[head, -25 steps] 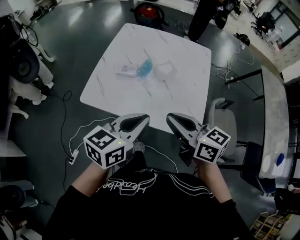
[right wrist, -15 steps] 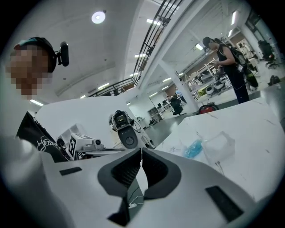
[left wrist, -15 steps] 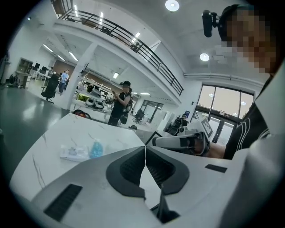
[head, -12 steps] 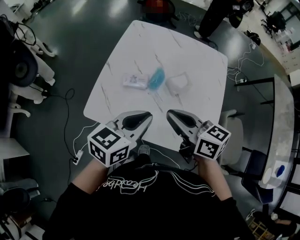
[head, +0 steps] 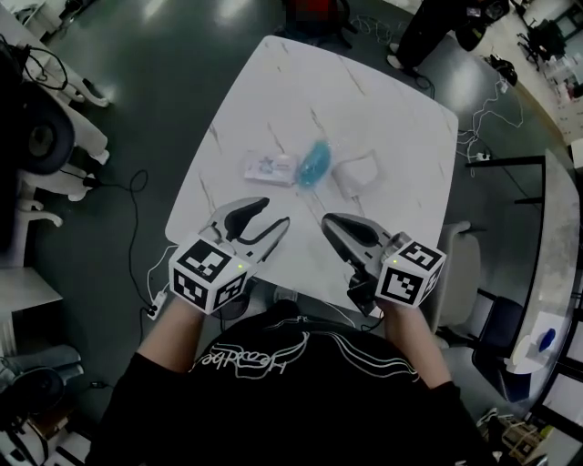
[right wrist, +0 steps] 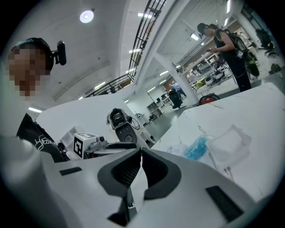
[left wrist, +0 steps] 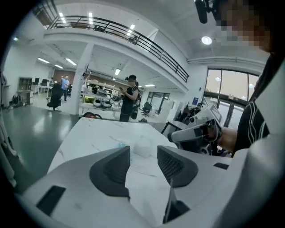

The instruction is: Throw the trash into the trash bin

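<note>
Three bits of trash lie mid-table on the white marble table point(head: 383, 100): a white packet point(head: 271, 167), a crumpled blue piece point(head: 316, 162) and a clear plastic tray point(head: 355, 173). My left gripper point(head: 271, 212) hovers over the table's near edge, short of the packet. Its jaws have just been opening and nothing is between them point(left wrist: 143, 153). My right gripper point(head: 330, 221) is beside it, shut and empty point(right wrist: 141, 153), short of the tray. From the right gripper view the blue piece point(right wrist: 196, 148) and the tray point(right wrist: 229, 142) lie ahead to the right.
A person point(head: 428, 27) stands past the table's far right corner. A red and black object point(left wrist: 89, 115) sits on the floor beyond the far edge. A chair point(head: 460, 273) is at the right, cables point(head: 137, 196) and equipment at the left.
Both grippers have moved forward toward the trash, over the table's near edge. The left jaws, shut before, now stand apart. The right jaws stay shut.
</note>
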The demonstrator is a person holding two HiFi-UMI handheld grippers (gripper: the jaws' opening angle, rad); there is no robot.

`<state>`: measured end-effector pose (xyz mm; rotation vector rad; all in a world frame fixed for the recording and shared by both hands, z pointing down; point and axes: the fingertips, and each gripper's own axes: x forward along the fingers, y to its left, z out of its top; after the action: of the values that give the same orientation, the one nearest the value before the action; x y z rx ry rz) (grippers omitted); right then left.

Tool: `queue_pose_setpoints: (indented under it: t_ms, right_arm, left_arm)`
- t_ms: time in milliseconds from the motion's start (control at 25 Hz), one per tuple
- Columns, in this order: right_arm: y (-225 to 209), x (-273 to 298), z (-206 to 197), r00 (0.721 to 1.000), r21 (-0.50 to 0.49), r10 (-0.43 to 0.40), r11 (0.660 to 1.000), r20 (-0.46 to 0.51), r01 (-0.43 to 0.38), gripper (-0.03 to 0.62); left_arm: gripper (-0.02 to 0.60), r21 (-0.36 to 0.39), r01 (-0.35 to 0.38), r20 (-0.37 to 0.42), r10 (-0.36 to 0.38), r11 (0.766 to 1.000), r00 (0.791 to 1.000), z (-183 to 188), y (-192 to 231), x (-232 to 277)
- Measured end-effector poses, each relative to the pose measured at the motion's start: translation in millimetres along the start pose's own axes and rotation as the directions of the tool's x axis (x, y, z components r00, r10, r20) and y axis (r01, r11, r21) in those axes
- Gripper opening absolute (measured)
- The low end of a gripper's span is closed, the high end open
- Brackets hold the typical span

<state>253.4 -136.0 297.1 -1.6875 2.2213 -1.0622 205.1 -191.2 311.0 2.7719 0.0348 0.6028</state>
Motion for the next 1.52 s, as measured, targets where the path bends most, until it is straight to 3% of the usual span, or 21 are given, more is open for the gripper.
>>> queue_pose_setpoints:
  t_ms: [160,400,480,680,880,1120,1400,1520]
  right_arm:
    - [-13,5,-2,1.0,0.03,-0.006,1.0,-0.011,0.006,0.032]
    - [-25,7,-3,1.0,0.041,-0.019,0.999,-0.02,0.02,0.032]
    - [-29,6,-3,0.999,0.052,-0.026,0.998,-0.022,0.027,0.032]
    - [-41,2,-6,0.999,0.077,-0.037,0.996,-0.022,0.039,0.032]
    - [-51,-9,-10,0.998,0.114,-0.063,0.991,-0.005,0.064,0.032]
    - [-60,-27,-13,0.996,0.181,-0.091,0.98,0.026,0.084,0.032]
    - [-59,-34,-16,0.997,0.204,-0.073,0.977,0.026,0.066,0.032]
    - [-57,-36,-13,0.997,0.197,-0.074,0.978,0.031,0.066,0.032]
  left_arm:
    - [0.202,0.175,-0.041,-0.067,0.053,0.984,0.996,-6,28,11]
    - [0.21,0.409,-0.048,-0.224,0.151,0.911,0.963,-35,68,34]
    - [0.21,0.498,-0.008,-0.29,0.175,0.867,0.941,-46,77,43]
    - [0.209,0.697,0.121,-0.398,0.241,0.707,0.885,-69,98,66]
    - [0.181,0.753,0.234,-0.484,0.278,0.615,0.83,-100,117,81]
    - [0.164,0.797,0.3,-0.514,0.326,0.524,0.793,-110,129,94]
    - [0.09,0.8,0.337,-0.533,0.331,0.496,0.779,-117,134,100]
    - [0.06,0.812,0.33,-0.518,0.333,0.482,0.788,-117,130,101]
